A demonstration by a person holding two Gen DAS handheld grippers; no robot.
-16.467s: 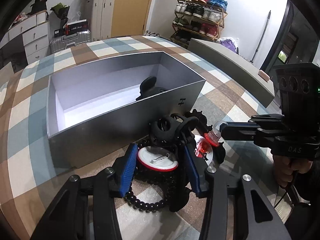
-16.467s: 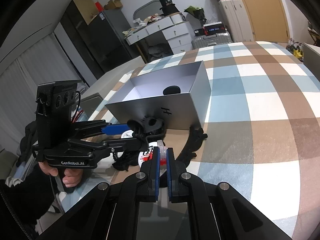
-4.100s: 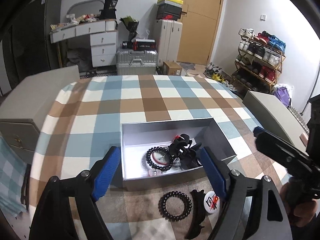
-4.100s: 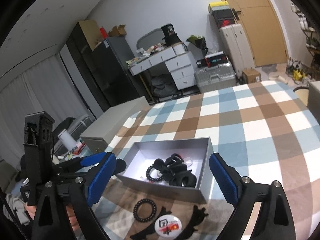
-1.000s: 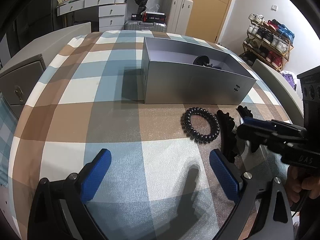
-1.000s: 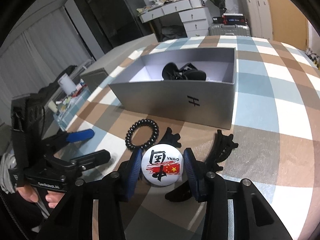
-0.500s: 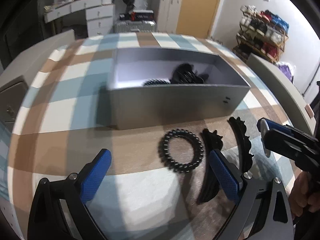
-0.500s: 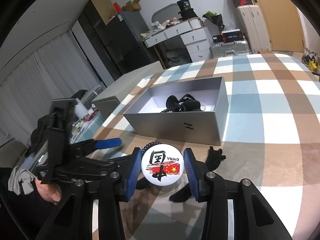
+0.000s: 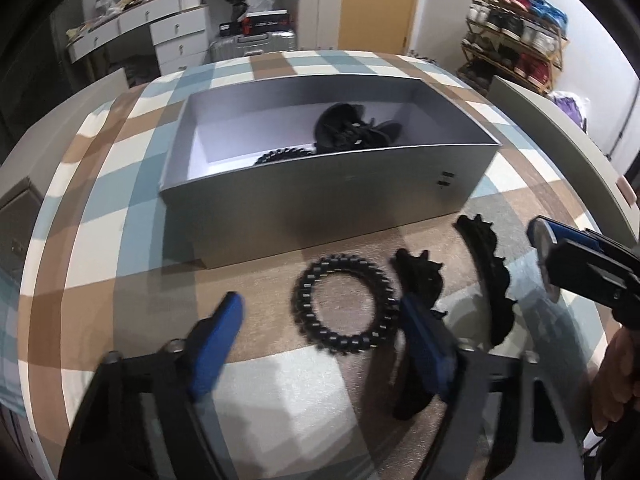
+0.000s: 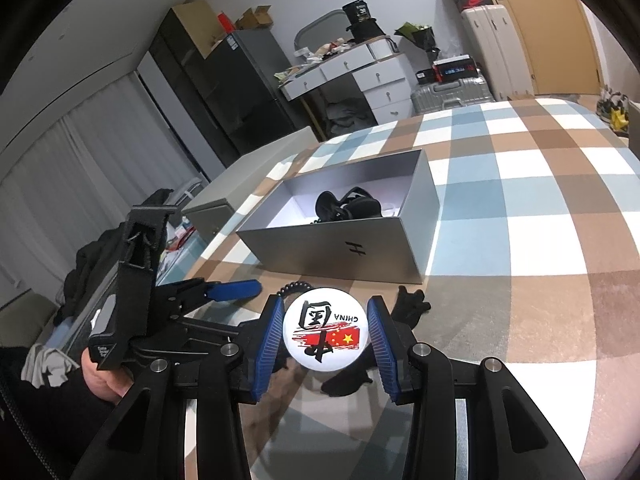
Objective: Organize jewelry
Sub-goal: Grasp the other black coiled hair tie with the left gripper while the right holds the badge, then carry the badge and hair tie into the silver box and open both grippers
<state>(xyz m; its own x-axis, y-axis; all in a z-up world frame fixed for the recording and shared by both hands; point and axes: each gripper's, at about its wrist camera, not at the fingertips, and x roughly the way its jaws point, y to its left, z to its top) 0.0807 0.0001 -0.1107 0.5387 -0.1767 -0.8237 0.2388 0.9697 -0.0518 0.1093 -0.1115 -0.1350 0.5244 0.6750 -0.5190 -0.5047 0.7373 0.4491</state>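
The step in hand looks like moving the last loose pieces into the silver box (image 9: 328,196), two at once. At nine o'clock on the checked table (image 9: 104,184), the left gripper (image 9: 320,320) hangs low with its blue fingers spread wide around nothing, the black coil bracelet (image 9: 346,302) lying between them, nearer the right one. Just past it, toward three o'clock, two black hair clips (image 9: 486,276) rest flat on the cloth. At the far right, the right gripper (image 10: 326,334) is closed on the round white badge (image 10: 324,334), pinching it by its edges, lifted clear of the table, with the box at twelve o'clock ahead of it.

Next, I judge, the left fingers must drop and close across the bracelet, while the badge needs carrying over the near wall of the box and releasing inside.

Against half a second ago, the left gripper has come lower and closer to the bracelet, its fingers narrowed a little; the badge has risen higher.
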